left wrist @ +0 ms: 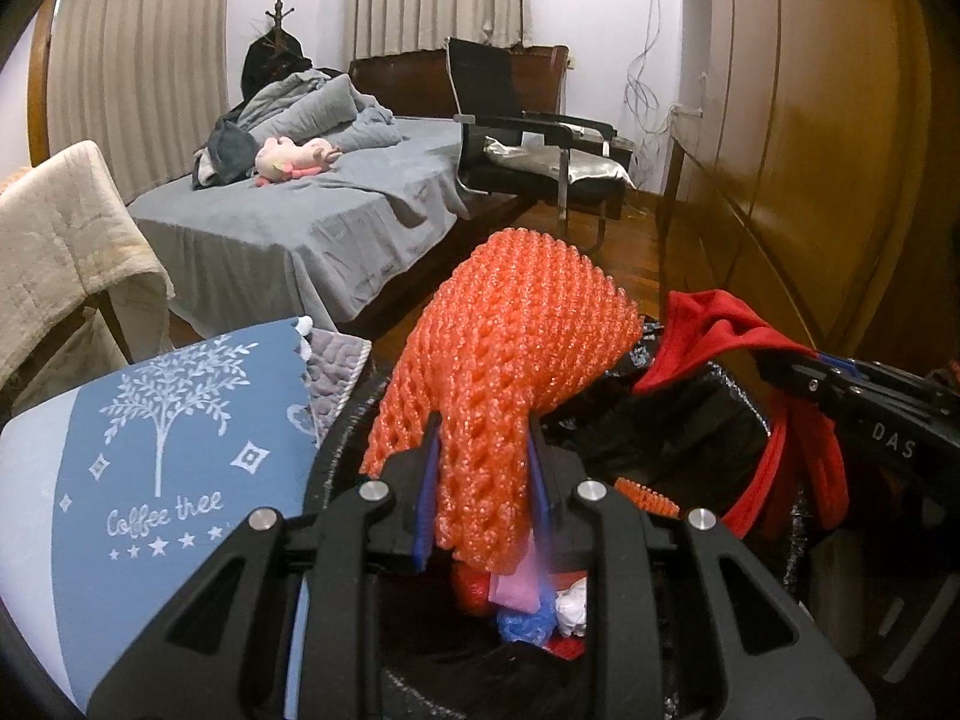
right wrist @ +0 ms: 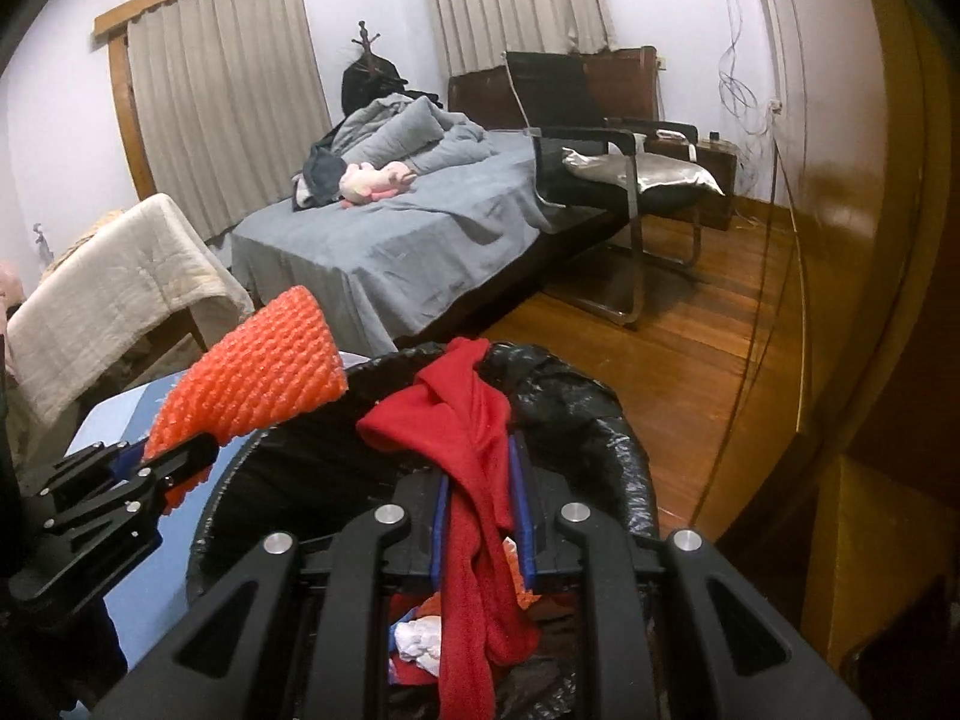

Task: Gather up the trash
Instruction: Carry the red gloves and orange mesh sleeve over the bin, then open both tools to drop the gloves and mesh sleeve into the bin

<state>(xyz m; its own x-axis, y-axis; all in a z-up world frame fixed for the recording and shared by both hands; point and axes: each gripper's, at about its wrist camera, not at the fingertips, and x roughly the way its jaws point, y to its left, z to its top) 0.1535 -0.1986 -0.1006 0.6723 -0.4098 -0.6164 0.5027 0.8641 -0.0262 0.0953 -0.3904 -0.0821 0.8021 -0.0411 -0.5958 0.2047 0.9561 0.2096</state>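
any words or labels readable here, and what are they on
"Coffee tree" in white script under a white tree drawing, on the blue printed cloth beside the black-lined bin.
"DAS" in pale letters on the black body of the right claw, seen from the left wrist view.
No other text shows in either view.

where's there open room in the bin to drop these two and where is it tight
Both grippers, left and right, crowd the bin's near side. The bin has dark bare liner along its far wall, beyond the red cloth. Its bottom holds a small pile of scraps. The orange foam net hangs over the left rim.
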